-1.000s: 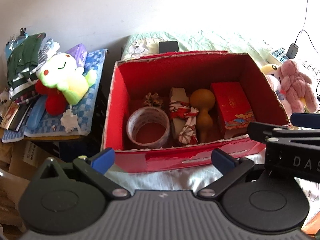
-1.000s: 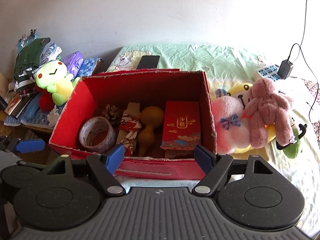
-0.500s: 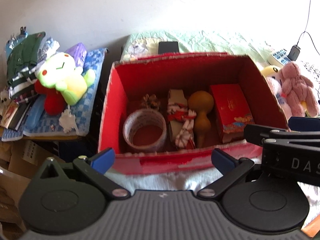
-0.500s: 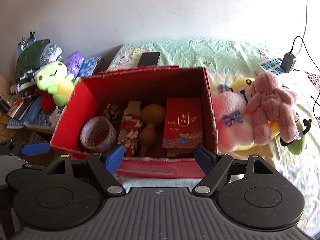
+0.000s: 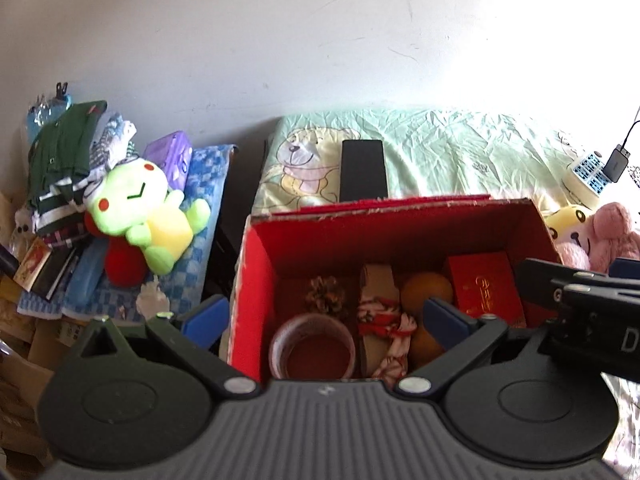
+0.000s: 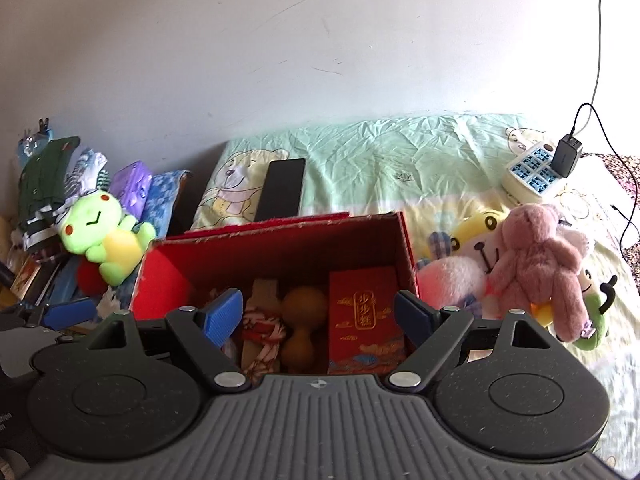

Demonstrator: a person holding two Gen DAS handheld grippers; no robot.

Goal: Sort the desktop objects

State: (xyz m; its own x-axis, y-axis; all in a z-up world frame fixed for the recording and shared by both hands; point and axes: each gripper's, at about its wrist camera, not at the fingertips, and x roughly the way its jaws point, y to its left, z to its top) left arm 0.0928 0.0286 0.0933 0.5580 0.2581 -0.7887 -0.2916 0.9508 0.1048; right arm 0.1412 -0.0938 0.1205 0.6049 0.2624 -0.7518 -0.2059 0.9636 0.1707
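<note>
A red cardboard box (image 5: 256, 280) (image 6: 280, 240) lies on the green sheet, holding a tape roll (image 5: 312, 346), a pine cone (image 5: 325, 294), a wrapped wooden piece (image 5: 380, 312) (image 6: 260, 324), a brown gourd (image 5: 426, 292) (image 6: 302, 316) and a red packet (image 5: 486, 290) (image 6: 364, 320). My left gripper (image 5: 324, 316) hangs open over the box's near left part, nothing between its fingers. My right gripper (image 6: 318, 316) hovers over the box's near right part, its jaws opening wide with nothing held. The right gripper also shows at the right edge (image 5: 580, 296) of the left wrist view.
A black phone (image 5: 362, 170) (image 6: 282, 190) lies behind the box. Pink and yellow plush toys (image 6: 528, 264) sit right of it, with a power strip and charger (image 6: 540, 168) beyond. At left, a green plush (image 5: 140, 208) lies on a blue checked cloth beside stacked clothes and books.
Both grippers have risen and moved forward over the box, so its near wall has slipped under them and more wall shows above. The right gripper's jaws spread slightly wider.
</note>
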